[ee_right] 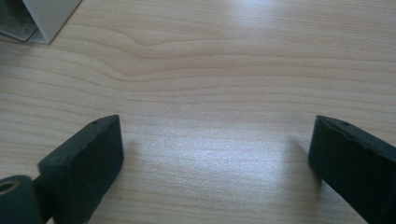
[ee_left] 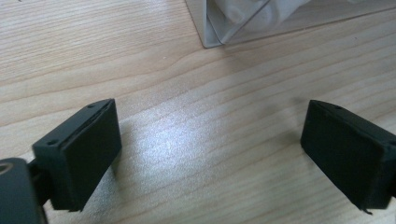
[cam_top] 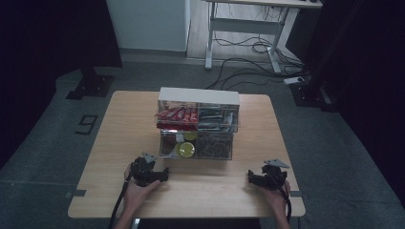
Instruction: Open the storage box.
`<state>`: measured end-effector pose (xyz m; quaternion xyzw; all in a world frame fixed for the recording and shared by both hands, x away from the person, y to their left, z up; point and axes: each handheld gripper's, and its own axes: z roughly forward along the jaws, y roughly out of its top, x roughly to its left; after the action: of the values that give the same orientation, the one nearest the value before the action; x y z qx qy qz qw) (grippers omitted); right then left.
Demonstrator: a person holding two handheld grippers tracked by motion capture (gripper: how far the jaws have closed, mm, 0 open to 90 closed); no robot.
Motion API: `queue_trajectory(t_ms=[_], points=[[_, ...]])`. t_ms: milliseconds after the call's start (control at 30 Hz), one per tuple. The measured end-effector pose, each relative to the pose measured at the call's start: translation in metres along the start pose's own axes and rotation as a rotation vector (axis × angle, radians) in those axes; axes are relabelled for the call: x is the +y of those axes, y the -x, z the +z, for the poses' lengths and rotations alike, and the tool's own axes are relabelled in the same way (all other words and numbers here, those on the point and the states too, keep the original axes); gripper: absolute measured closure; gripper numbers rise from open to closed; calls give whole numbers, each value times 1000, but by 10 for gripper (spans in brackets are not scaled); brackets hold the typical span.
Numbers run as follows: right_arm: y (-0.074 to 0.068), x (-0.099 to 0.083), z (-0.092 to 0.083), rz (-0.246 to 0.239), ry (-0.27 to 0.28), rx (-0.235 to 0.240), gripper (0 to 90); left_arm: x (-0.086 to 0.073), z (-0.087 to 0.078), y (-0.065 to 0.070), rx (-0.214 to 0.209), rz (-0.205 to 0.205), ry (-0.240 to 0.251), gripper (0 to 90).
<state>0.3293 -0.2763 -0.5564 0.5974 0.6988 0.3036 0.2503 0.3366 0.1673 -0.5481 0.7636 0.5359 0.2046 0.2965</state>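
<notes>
Left gripper view: looking along the left gripper (ee_left: 210, 116), lying low over the bare table (ee_left: 140, 56) with jaws spread wide and gripping nothing. Seeing a corner of the clear drawer box (ee_left: 219, 28) just ahead, apart from the jaws.

Right gripper view: looking along the right gripper (ee_right: 215, 126), likewise gaping and empty above the wood, with another box corner (ee_right: 42, 18) off at the upper left, farther away.

High view: noting both hands at the near edge, the box sitting mid-table beyond them, the front drawers facing the person.

Judging the risks of reaching for it:
- Coming in this low and dragging a jaw tip across the wood, catching the grain and jerking the hand.
- Nudging the box backward instead of gripping a drawer front, being a light thing on a smooth top; bracing with the other gripper probably needed.
- Slipping off clear plastic with flat pads and little to pinch.
- Pulling a lower drawer too far and tipping out the yellow discs (cam_top: 186, 149) or the dark wire tangle (cam_top: 214, 143).
- Knocking the upper tier holding the red packets (cam_top: 177, 114) while working below it.
- Snagging a trailing cable on the table edge when stretching forward.

Farther off: ignoring the desk (cam_top: 248, 24) and floor cables (cam_top: 239, 62), well apart from the work.
</notes>
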Motion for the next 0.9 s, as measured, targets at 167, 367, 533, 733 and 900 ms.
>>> queue_trajectory(t_ms=[167,367,533,733,900], points=[[0,0,0,1,1,-1,39,-3,-3,0,-9,11,6,87],[0,0,-1,-4,11,5,82,-7,-7,5,20,-21,23,160],[1,-2,-3,-4,19,6,113,-10,-11,3,46,-53,35,221],[1,-2,-3,-2,22,2,123,-11,-15,0,21,-71,28,241],[2,-1,-2,-3,23,5,130,-13,-20,-2,7,-87,49,279]])
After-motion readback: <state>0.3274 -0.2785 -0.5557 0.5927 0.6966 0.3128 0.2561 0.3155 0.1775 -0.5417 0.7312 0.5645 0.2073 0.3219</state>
